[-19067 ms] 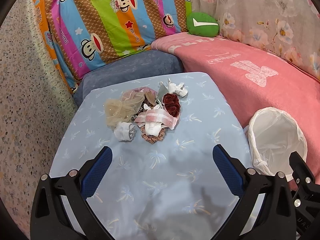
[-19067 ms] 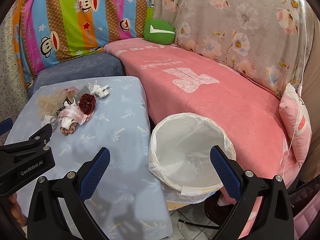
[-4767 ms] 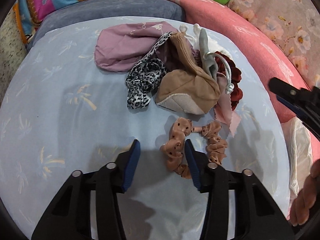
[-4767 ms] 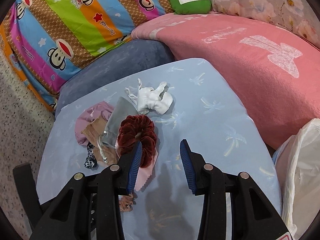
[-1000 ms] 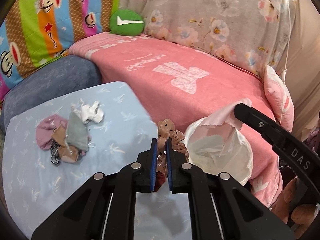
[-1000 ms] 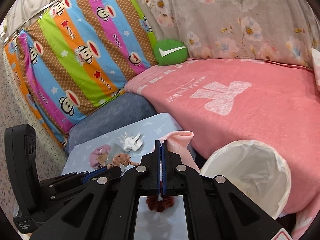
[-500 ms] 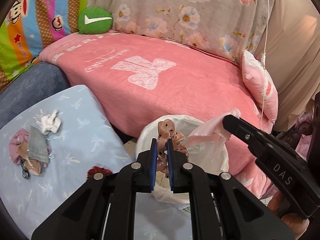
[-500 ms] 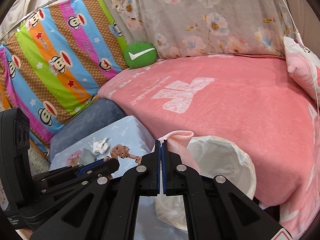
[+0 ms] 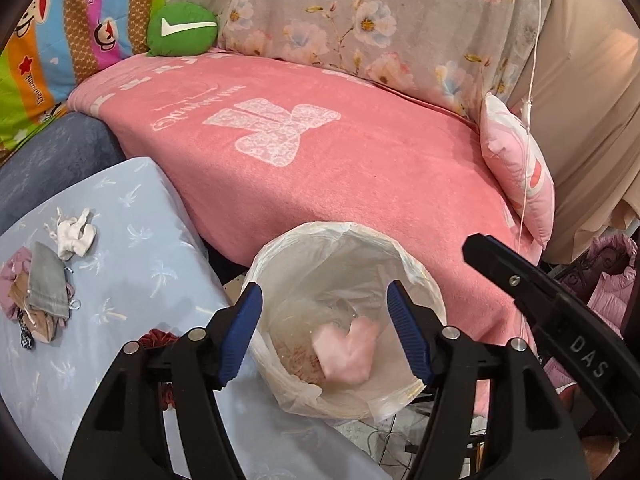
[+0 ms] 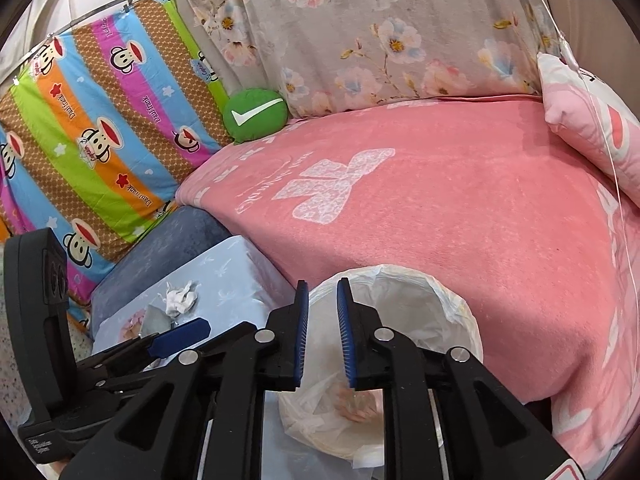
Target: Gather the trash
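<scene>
My left gripper is open and empty over the white-lined trash bin. A pink cloth lies blurred inside the bin, on brownish fabric. My right gripper is open a little and empty, above the bin; its body shows in the left wrist view. On the light blue table remain a white crumpled piece, a grey pouch on a small pile of fabric, and a dark red scrunchie near the table edge.
A pink blanket covers the sofa behind the bin. A green round cushion, a striped monkey-print cover and a pink pillow lie around it. Cables show on the floor below the bin.
Both grippers have opened over the bin. The brown dotted scrunchie left my left gripper and the pink cloth left my right gripper; the cloth now lies in the bin.
</scene>
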A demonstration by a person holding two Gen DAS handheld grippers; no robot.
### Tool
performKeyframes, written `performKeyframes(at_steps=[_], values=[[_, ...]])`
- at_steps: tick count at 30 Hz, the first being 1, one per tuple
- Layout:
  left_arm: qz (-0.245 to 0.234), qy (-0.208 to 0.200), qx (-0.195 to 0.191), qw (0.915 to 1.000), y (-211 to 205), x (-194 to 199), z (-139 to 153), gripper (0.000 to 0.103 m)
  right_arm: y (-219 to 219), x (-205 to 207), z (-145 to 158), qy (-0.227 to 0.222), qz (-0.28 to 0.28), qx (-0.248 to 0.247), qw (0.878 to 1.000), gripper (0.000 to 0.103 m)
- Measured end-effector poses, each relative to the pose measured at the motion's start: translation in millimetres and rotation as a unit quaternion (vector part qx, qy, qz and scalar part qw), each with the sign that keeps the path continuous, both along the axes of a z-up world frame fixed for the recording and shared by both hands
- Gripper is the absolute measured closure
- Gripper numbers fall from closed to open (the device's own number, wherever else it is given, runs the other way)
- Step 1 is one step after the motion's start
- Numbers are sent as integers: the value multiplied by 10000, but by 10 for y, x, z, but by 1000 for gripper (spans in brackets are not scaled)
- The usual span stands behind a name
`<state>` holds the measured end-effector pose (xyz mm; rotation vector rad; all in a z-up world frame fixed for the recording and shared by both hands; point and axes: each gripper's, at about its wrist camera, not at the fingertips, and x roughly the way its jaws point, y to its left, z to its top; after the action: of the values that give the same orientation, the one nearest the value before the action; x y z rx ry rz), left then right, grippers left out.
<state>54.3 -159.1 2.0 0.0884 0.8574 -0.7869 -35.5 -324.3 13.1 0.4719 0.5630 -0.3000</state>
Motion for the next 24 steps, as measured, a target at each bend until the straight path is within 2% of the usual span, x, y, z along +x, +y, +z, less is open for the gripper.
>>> performKeyframes(at_steps=[8,19,21,24], values=[[194,-46,-5,9998,126,15,10,41,70,22,-16,30,86,20,10000,83],[590,14,-45,9982,494,92,-37,41,410,136,-42,98,448,5,9989,82],[688,31,-47,9976,581,112,-54,41,499,173,-51,119,530,-20,9985,75],[811,22,-47,9967,698,141,-61,41,616,219,-57,134,643,-41,9978,72]])
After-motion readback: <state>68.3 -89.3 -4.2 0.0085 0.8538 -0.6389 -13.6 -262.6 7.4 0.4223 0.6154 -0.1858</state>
